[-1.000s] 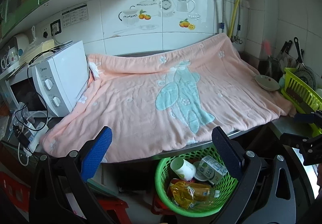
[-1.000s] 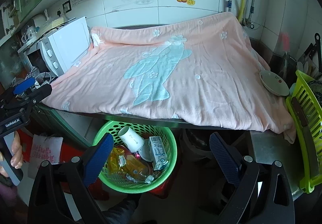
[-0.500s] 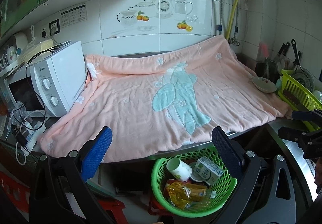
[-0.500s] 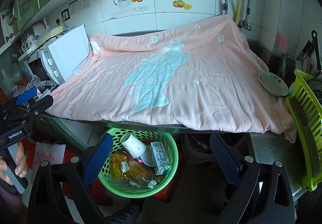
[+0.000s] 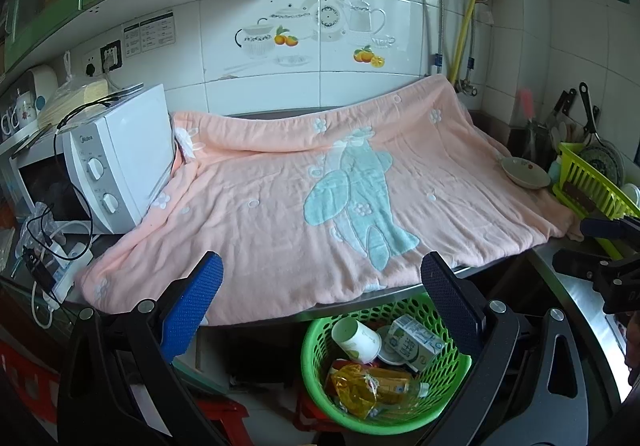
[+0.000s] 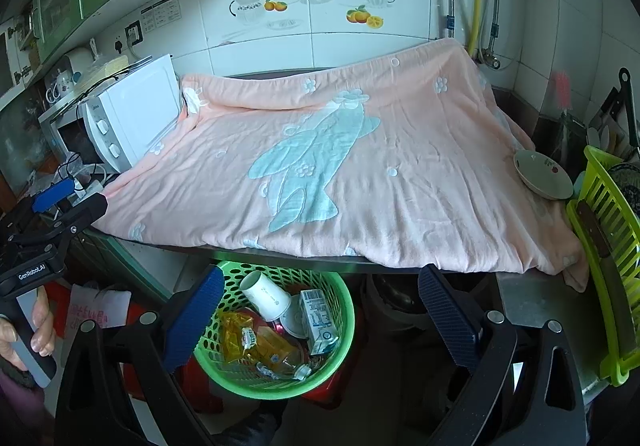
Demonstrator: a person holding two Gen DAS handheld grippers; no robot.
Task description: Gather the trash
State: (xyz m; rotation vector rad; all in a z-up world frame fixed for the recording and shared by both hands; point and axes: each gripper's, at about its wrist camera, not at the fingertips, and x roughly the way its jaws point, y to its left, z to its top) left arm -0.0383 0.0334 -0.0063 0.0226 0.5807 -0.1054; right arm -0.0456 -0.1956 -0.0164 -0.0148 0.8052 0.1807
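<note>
Counter under a pink blanket (image 5: 280, 205) fills mid-frame, round green plastic trash basket (image 5: 320, 342) (cup, carton, wrappers inside) lower centre, left gripper (image 5: 320, 286) and right gripper (image 6: 318, 298) both wide open, empty.

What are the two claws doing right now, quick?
Left claw: open, holding nothing.
Right claw: open, holding nothing.

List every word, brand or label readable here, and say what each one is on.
"GenRobot.AI": on the left tool, seen from the right wrist.
"Midea": on the microwave, small but legible.
Wall notices: print too small to read.
Carton in the basket: label too blurred to read.
Cup: faint marking, unreadable.
Yellow packet: printing unreadable.
</note>
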